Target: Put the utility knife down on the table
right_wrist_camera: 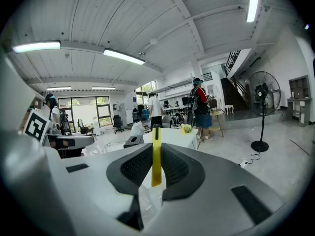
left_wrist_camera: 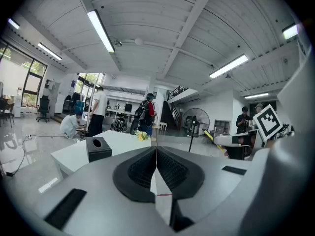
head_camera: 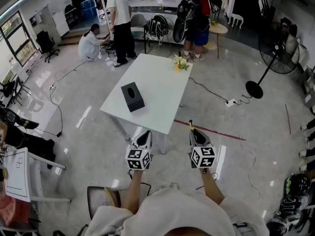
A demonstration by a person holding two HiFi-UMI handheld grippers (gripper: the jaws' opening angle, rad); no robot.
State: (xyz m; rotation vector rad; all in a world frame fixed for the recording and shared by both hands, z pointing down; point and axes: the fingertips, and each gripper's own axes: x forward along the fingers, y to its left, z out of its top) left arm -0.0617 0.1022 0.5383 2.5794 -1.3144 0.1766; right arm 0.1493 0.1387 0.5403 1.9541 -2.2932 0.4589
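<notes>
Right gripper (head_camera: 196, 132) is clamped on a slim yellow plastic utility knife (right_wrist_camera: 156, 156), black ribbed pads pressing its flat sides. The knife's long axis runs straight out along the jaws, with its dark end sticking forward past the tips and rising slightly.

Left gripper (left_wrist_camera: 156, 165) has its jaws together and nothing between them.

The white, smooth-topped rectangular table (head_camera: 160, 90) lies ahead of the knife and off to the left. In the head view the right gripper sits over glossy pale floor, just off the table's near corner. The left gripper is closer to the near edge, but the loaded hand is the right one.

Judgement: the set-down calls for carrying the knife forward and leftward over the bare near part of the top, then laying it flat.

A black box-shaped tissue holder (head_camera: 132, 96) stands mid-table. A small bunch of yellow flowers (head_camera: 180, 63) sits at the far edge, well apart from the near corner.

Gripper shells are smooth grey plastic.
</notes>
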